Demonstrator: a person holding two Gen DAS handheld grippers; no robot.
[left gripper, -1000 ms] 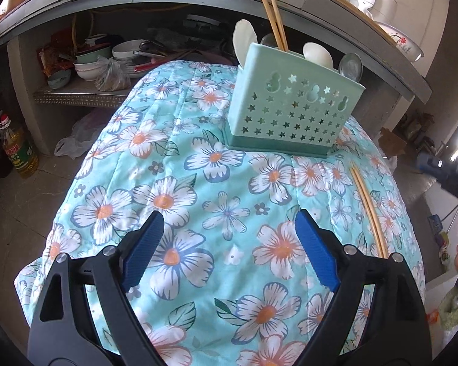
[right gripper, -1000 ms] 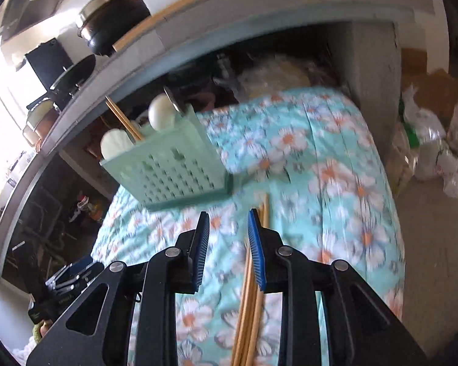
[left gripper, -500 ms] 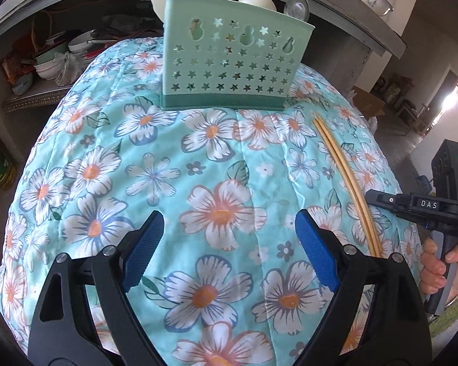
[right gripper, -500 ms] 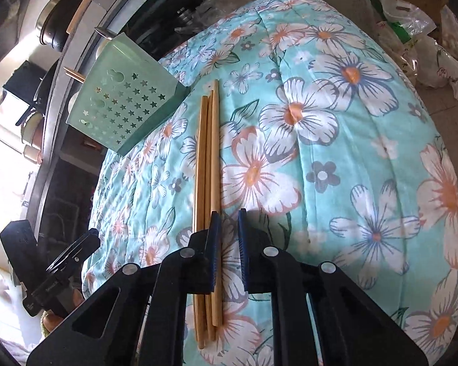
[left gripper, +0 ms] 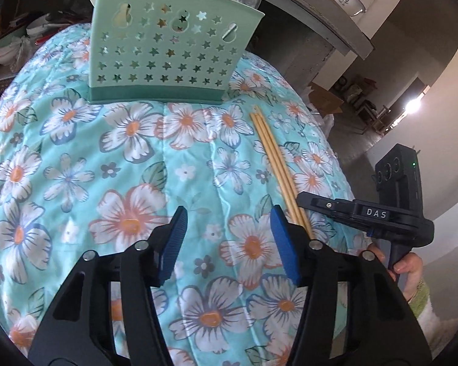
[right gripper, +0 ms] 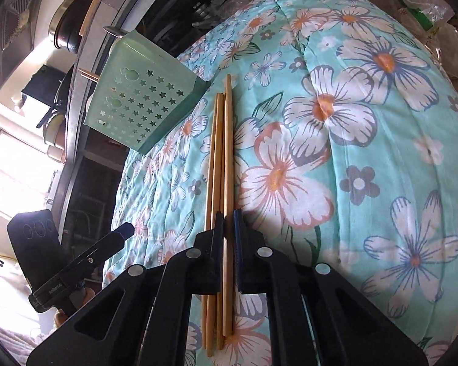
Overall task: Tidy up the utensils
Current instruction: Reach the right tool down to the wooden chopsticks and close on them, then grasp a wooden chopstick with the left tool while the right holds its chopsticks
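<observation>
The right gripper (right gripper: 229,218), jaws clamped on one chopstick (right gripper: 228,158) beside the green holder (right gripper: 143,103), should lift it cleanly from its neighbours, while the left gripper (left gripper: 229,231), half-open after closing, holds nothing.

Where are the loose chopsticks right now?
The chopsticks lie on the flowered cloth, right of the green holder in the left view; the right gripper pinches one.

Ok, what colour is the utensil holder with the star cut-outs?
Mint green utensil holder, with a darker teal base; clearest in the left wrist view.
</observation>
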